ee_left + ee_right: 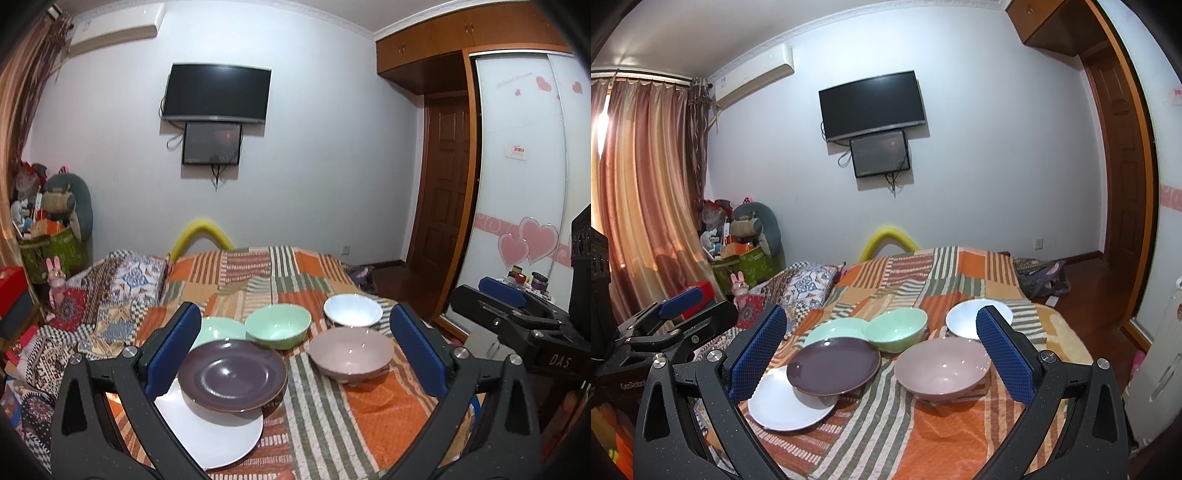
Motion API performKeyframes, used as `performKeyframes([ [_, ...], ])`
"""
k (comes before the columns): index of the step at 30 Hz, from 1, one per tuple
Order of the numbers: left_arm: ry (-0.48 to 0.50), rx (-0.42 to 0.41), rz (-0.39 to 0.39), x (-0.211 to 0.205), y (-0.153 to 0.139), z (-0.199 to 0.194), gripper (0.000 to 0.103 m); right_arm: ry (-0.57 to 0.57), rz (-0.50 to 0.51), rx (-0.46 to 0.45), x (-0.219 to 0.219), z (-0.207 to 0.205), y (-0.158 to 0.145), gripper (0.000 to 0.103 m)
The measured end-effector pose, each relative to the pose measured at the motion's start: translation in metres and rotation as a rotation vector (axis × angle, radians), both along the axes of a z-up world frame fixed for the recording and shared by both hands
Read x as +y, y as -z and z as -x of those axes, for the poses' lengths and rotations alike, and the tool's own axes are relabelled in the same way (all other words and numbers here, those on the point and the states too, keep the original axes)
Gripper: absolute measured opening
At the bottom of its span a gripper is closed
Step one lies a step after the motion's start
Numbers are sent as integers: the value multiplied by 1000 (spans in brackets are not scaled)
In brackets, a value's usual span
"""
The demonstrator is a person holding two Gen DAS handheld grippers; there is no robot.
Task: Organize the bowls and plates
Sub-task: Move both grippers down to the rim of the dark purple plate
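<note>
So the dishes are all sitting bunched up on the striped orange bedspread (pixel 369 413), with bare cloth in front of them and off to the right toward the bed edge. A dark purple plate (pixel 232 374) is lying tilted, overlapping a white plate (pixel 214 439), and a pale green plate (pixel 218 330) is peeking out behind it, touching a green bowl (pixel 279 325). A pink bowl (pixel 351 354) is sitting to the right, with a white bowl (pixel 352 309) just behind it.

The left gripper (pixel 293 349) is hanging wide open, holding nothing, with its left pad right in front of the purple plate's edge. The right gripper (pixel 881 349) is gaping just as wide and empty, framing the purple plate (pixel 833 365) and pink bowl (pixel 942 367) between its pads.
</note>
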State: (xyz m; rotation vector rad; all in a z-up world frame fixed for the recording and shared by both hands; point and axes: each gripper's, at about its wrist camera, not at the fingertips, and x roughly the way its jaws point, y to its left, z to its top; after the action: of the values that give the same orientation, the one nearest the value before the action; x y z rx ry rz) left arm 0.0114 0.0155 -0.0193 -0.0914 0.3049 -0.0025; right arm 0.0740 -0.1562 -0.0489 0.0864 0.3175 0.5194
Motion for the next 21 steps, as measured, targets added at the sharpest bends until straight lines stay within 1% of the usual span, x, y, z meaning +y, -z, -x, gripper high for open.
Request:
performKeyframes([
  [4, -41, 57, 7, 22, 14, -11, 103, -9, 20, 35, 7, -7, 9, 102],
  [5, -53, 74, 12, 29, 19, -15, 101, -13, 24, 50, 10, -10, 12, 102],
  [7, -73, 99, 18, 41, 26, -20, 94, -20, 32, 73, 15, -14, 17, 101],
  [8, -85, 113, 16, 47, 30, -22, 88, -24, 37, 85, 18, -17, 20, 98],
  [9, -101, 134, 15, 55, 35, -27, 86, -31, 46, 103, 22, -21, 25, 95],
  [10, -108, 147, 18, 60, 39, -31, 86, -35, 50, 115, 24, -25, 24, 94],
  [13, -126, 188, 37, 81, 52, -41, 84, -55, 73, 169, 36, -35, 36, 88],
  [18, -134, 264, 70, 114, 74, -64, 71, -85, 116, 247, 57, -52, 54, 76],
  [19, -133, 274, 72, 118, 77, -68, 70, -91, 122, 260, 61, -56, 56, 75],
  [21, -139, 291, 67, 125, 84, -75, 66, -106, 127, 302, 68, -64, 64, 68],
])
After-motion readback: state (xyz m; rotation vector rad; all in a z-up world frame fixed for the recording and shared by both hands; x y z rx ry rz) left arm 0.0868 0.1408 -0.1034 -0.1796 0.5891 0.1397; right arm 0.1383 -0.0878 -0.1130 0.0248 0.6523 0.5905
